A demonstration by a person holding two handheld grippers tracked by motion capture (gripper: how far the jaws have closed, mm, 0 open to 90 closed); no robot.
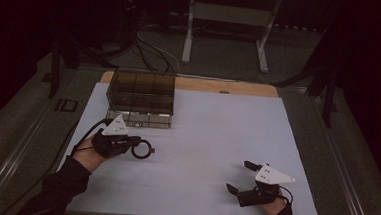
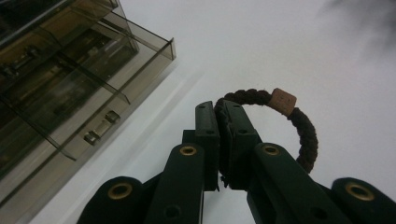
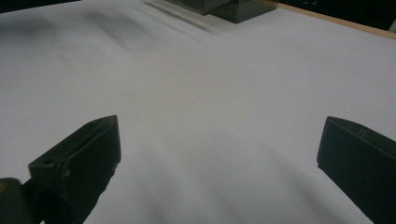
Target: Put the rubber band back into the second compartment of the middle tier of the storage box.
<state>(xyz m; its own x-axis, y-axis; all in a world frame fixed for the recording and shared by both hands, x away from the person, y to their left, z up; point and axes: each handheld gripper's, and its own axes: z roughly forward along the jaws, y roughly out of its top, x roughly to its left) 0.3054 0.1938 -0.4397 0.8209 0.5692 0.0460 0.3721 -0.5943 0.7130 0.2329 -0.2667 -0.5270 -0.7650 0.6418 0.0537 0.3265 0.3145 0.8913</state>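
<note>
Beside the smoked organizer box [image 1: 141, 98], the left claw [image 1: 135, 145] pinches a braided ring [image 1: 143, 149].

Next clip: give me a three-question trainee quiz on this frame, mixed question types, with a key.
1. True or false: the left gripper is shut on the braided ring.
2. The right gripper has its jaws: A) open with nothing between them, B) shut on a tag, C) shut on the ring.
3. Which thing stands at the far left of the white table?

Key: 1 true. 2 A. 3 The smoked clear drawer box.
</note>
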